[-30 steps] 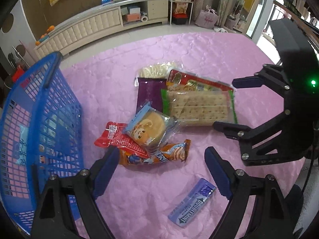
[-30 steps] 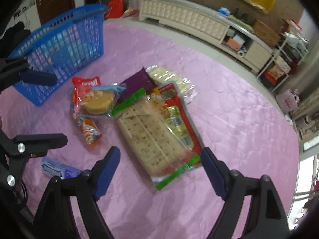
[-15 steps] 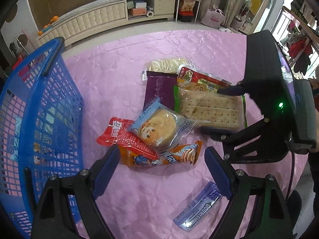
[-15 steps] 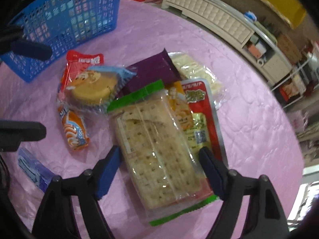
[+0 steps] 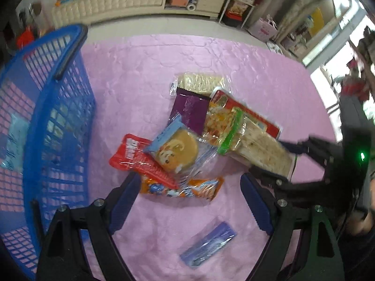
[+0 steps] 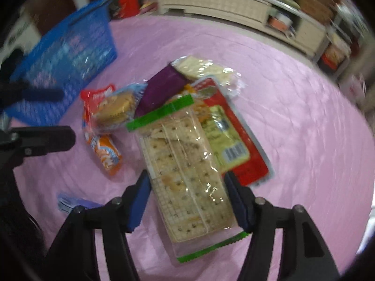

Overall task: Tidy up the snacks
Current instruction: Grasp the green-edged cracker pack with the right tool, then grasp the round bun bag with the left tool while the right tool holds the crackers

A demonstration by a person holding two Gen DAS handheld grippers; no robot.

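Observation:
A pile of snacks lies on the pink tablecloth. My right gripper is shut on the clear cracker pack with green ends, its blue pads against both long sides; it also shows in the left wrist view. Under it lies a red-edged packet, a purple packet and a pale cracker bag. A round cake in a blue wrapper, a red packet and an orange packet lie just ahead of my open, empty left gripper. A blue-purple bar lies below it.
A blue plastic basket stands at the table's left, tilted, with a pale packet inside; it also shows in the right wrist view. Beyond the table are a cream sideboard and shelves.
My right gripper has moved down over the cracker pack and closed its pads on its sides. My left gripper has shifted slightly nearer the pile and stays open.

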